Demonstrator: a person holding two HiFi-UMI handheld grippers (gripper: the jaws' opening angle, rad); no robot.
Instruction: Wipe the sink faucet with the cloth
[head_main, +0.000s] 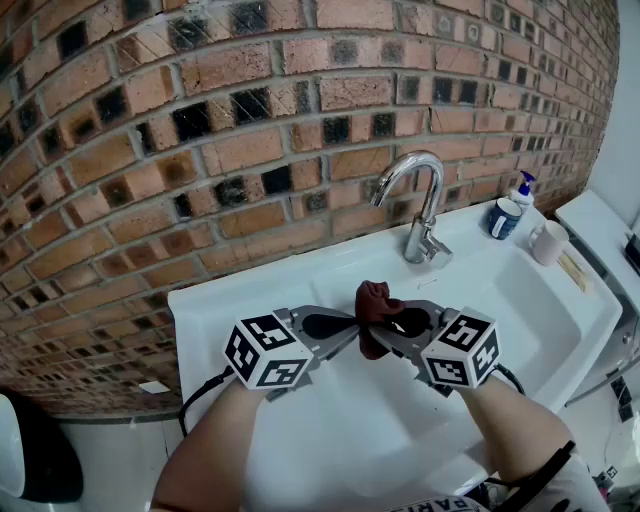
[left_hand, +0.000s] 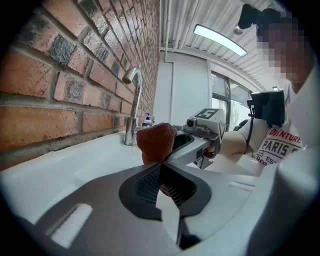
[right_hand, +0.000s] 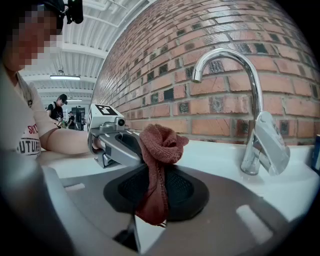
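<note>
A reddish-brown cloth (head_main: 375, 300) is bunched up between my two grippers, over the white sink (head_main: 520, 300) and in front of the chrome gooseneck faucet (head_main: 424, 215). My left gripper (head_main: 357, 328) is shut on the cloth's left side. My right gripper (head_main: 386, 326) is shut on its right side, jaw tips nearly meeting. In the left gripper view the cloth (left_hand: 156, 141) bulges above the left gripper (left_hand: 161, 165), with the faucet (left_hand: 132, 107) behind. In the right gripper view the cloth (right_hand: 159, 145) hangs down through the right gripper (right_hand: 151, 170); the faucet (right_hand: 252, 100) stands to the right.
A brick wall (head_main: 200, 150) rises right behind the sink. On the sink's right rear ledge stand a soap pump bottle (head_main: 522, 189), a blue cup (head_main: 503, 217) and a pale mug (head_main: 547, 242). A white counter edge (head_main: 600, 225) lies further right.
</note>
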